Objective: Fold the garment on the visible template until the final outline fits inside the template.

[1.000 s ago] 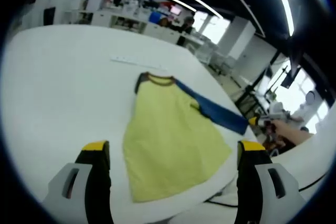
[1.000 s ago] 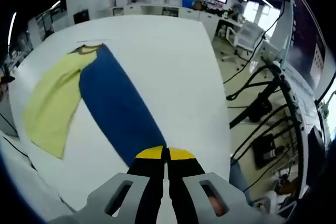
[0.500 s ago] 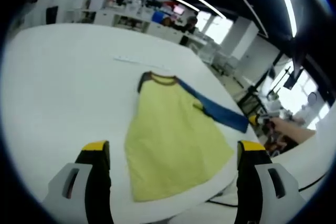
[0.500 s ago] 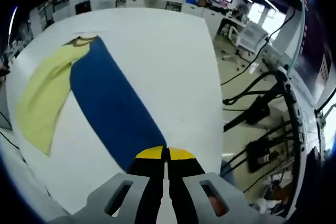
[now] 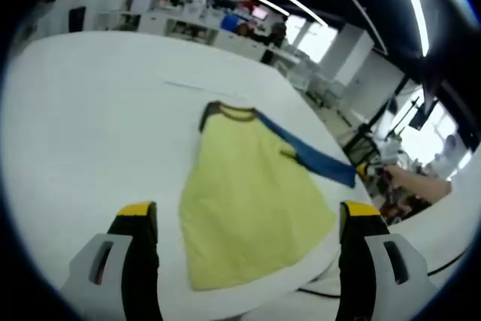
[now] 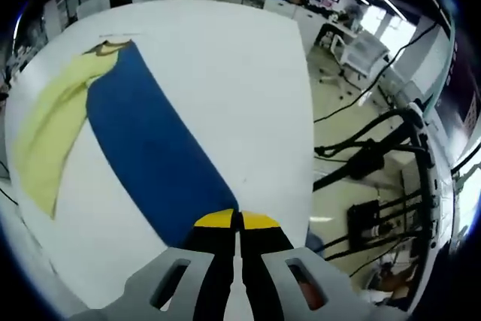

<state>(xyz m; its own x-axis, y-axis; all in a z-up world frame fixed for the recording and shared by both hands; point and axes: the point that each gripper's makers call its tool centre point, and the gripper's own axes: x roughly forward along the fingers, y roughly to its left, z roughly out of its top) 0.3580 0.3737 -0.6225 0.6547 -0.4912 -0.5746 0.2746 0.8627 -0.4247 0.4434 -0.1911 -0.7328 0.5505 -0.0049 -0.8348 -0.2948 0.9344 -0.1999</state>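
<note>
A yellow shirt (image 5: 244, 193) with a dark collar (image 5: 233, 112) lies flat on the white table (image 5: 83, 125). Its blue sleeve (image 5: 316, 159) stretches out to the right. My left gripper (image 5: 248, 216) stands open above the table's near edge, its jaws wide apart on either side of the shirt's hem. In the right gripper view my right gripper (image 6: 239, 220) is shut on the end of the blue sleeve (image 6: 146, 144), which runs away to the yellow shirt body (image 6: 49, 129). In the left gripper view the right gripper (image 5: 373, 174) and a hand (image 5: 412, 183) are at the far right.
A faint pale strip (image 5: 197, 86) lies on the table beyond the collar. The table's edge (image 6: 304, 110) drops to a floor with cables and stands (image 6: 368, 152). Office desks (image 5: 203, 24) and chairs (image 6: 361, 46) fill the background.
The right gripper, still shut on the sleeve end, has drawn it outward; the blue sleeve looks longer and tauter. The left gripper stays open, its view shifted only slightly.
</note>
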